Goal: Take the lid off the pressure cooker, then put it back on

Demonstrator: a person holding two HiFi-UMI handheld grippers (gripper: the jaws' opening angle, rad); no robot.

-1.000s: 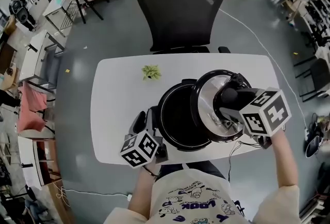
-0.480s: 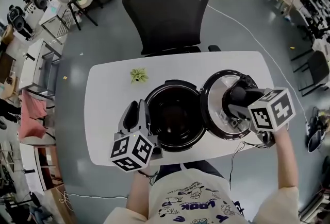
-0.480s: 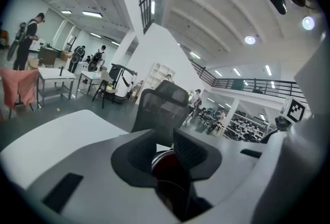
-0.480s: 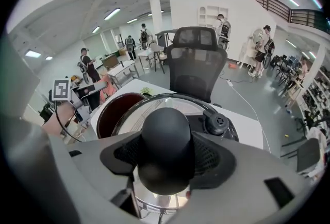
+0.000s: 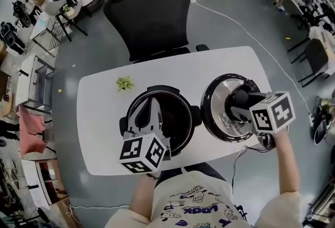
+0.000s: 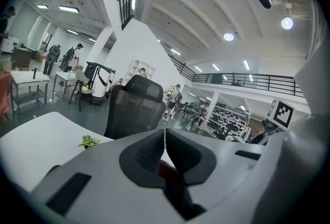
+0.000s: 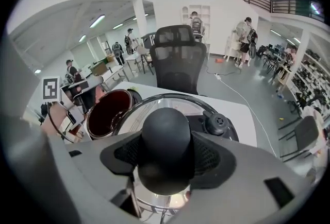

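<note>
Two grippers work over a white table (image 5: 99, 117). Our right gripper (image 5: 234, 105) has its fingers (image 7: 209, 158) clamped on the black knob (image 7: 166, 135) of the lid (image 5: 215, 97), one finger on each side, as the right gripper view shows. The lid is off the pressure cooker (image 5: 180, 119). It is to the cooker's right, over the right part of the table, with its rim just beside the cooker's rim. We cannot tell whether it rests on the table or hangs above it. The pressure cooker stands open near the middle of the table, its dark inside bare to the head view. Our left gripper (image 5: 150, 108) is held above the left part of the open cooker. Its fingers (image 6: 147, 153) have just been closing and now meet, with nothing between them. A small green plant (image 5: 124, 83) sits on the table near the cooker's far left side, and a black office chair (image 5: 149, 12) stands behind the table's far edge.
</note>
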